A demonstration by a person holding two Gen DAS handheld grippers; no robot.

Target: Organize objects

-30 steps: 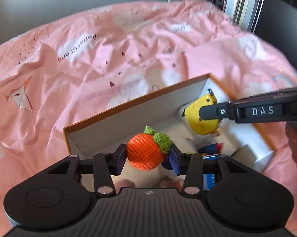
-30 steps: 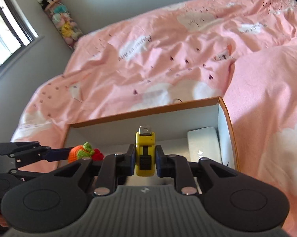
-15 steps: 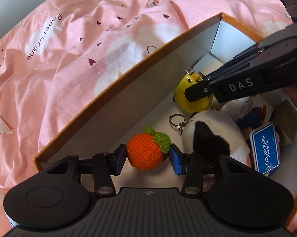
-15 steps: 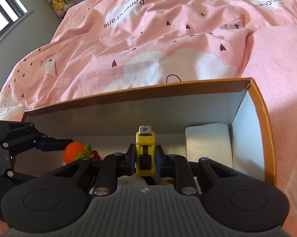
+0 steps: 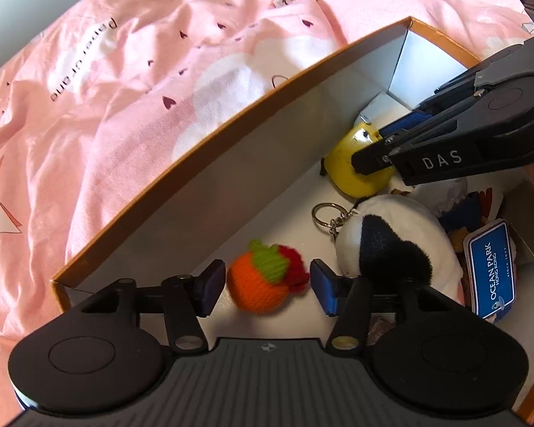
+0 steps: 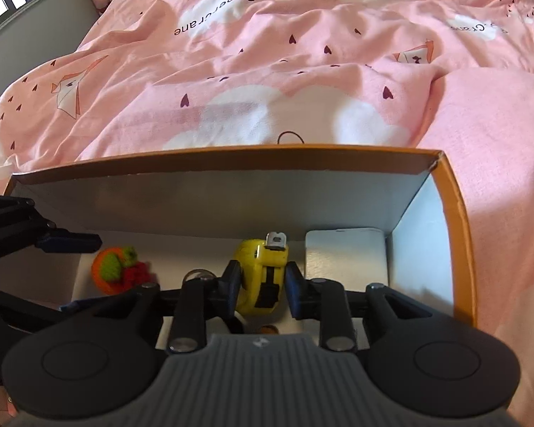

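Note:
An orange-rimmed cardboard box (image 5: 231, 99) lies on a pink bedspread. My left gripper (image 5: 263, 286) is open inside the box; the crocheted orange fruit (image 5: 260, 284) lies on the box floor between its pads, touching neither. My right gripper (image 6: 260, 281) is open around the yellow tape measure (image 6: 261, 274), which tilts left and rests on the floor of the box (image 6: 231, 156). The tape measure also shows in the left wrist view (image 5: 356, 163), with the right gripper's fingers (image 5: 444, 149) over it. The fruit shows in the right wrist view (image 6: 116, 272).
A black-and-white plush with a keyring (image 5: 384, 242), a blue Ocean Park tag (image 5: 491, 267) and small colourful items lie in the box's right part. A white flat box (image 6: 345, 259) lies in the far right corner. Pink bedding (image 6: 267, 71) surrounds the box.
Both grippers have gone down into the box and opened. The orange fruit and the tape measure have been let go and now lie on the box floor.

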